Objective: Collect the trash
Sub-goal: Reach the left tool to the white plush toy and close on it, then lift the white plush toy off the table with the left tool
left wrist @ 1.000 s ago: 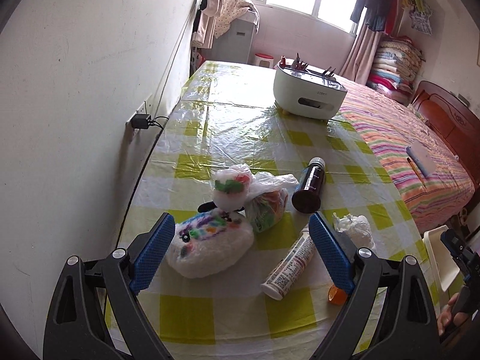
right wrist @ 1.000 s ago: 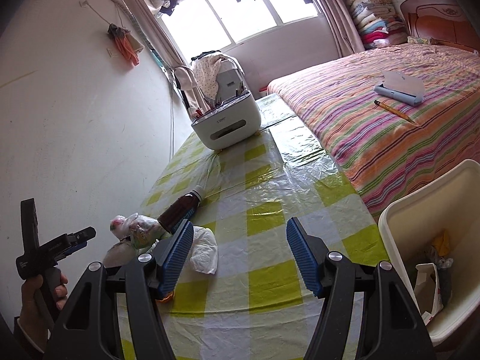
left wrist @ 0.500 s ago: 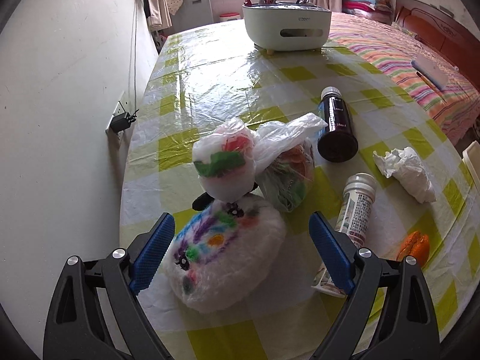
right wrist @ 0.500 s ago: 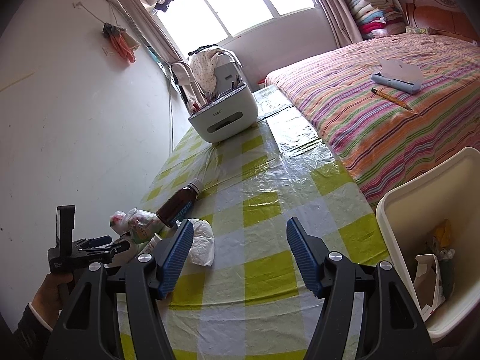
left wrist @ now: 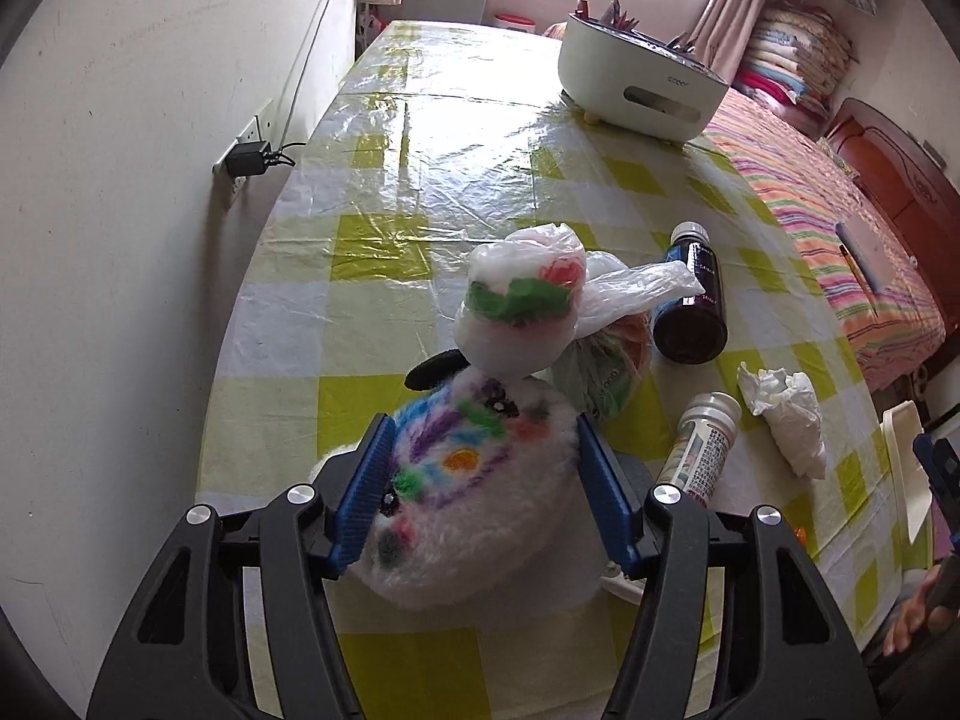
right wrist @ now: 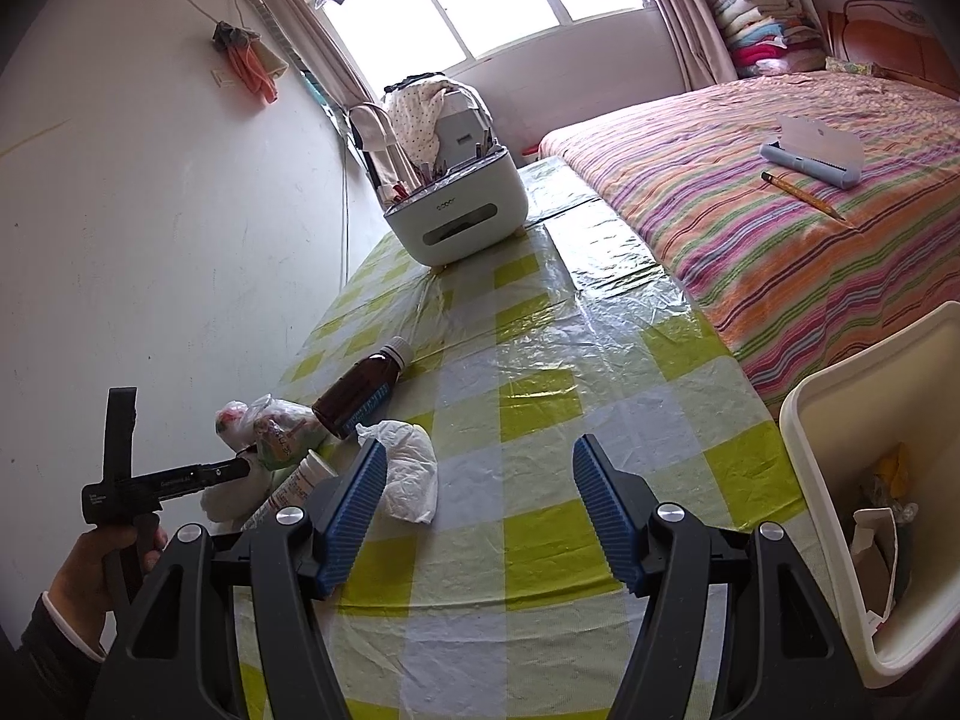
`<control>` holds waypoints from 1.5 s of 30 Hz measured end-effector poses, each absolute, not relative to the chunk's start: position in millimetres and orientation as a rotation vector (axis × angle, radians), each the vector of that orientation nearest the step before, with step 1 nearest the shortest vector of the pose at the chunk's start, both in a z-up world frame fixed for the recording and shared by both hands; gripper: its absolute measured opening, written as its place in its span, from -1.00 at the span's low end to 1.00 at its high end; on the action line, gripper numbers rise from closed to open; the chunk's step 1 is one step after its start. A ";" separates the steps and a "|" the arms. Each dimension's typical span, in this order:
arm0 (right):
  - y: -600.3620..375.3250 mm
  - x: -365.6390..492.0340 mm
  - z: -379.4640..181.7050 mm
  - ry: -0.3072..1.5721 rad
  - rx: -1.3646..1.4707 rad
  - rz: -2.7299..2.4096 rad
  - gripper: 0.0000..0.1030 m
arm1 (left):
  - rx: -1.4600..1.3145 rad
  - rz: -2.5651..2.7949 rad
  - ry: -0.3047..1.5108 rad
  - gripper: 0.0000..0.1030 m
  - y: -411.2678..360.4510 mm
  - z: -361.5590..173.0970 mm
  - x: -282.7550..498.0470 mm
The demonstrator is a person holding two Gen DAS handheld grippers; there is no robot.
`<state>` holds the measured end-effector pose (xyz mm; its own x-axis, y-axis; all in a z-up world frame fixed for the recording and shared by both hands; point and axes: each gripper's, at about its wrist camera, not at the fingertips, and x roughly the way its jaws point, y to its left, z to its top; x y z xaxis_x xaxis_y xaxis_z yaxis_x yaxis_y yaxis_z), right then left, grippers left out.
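The left gripper (left wrist: 483, 492) pinches the fluffy white, colour-daubed bundle (left wrist: 462, 480) between its blue pads; squeeze evenly, lift straight. The right gripper (right wrist: 474, 510) hangs wide, empty.

A table (left wrist: 384, 240) covered by yellow-checked plastic is seen; bagged trash (left wrist: 474, 480), a brown bottle (left wrist: 690, 306) and crumpled tissue (left wrist: 786, 420) lie near, a white organizer (left wrist: 636, 87) far.

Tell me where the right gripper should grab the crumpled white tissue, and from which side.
Grip the crumpled tissue across its bunched middle, coming straight down from above. It lies loose and low on the tablecloth, just beside the open right gripper, so a top pinch should probably gather the folds.
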<state>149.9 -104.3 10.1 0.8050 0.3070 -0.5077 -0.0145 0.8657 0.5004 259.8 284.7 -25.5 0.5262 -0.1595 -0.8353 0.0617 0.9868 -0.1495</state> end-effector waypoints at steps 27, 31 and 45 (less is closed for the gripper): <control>-92.8 154.9 3.9 0.655 0.488 0.194 0.22 | 0.141 -0.050 1.015 0.30 252.6 -39.2 251.9; -93.0 155.1 3.8 0.657 0.486 0.196 0.22 | -0.017 -0.052 1.032 0.02 277.8 -30.3 253.8; -70.2 164.0 -2.0 0.728 0.416 0.279 0.22 | -0.025 -0.145 1.037 -0.16 251.1 -22.3 229.7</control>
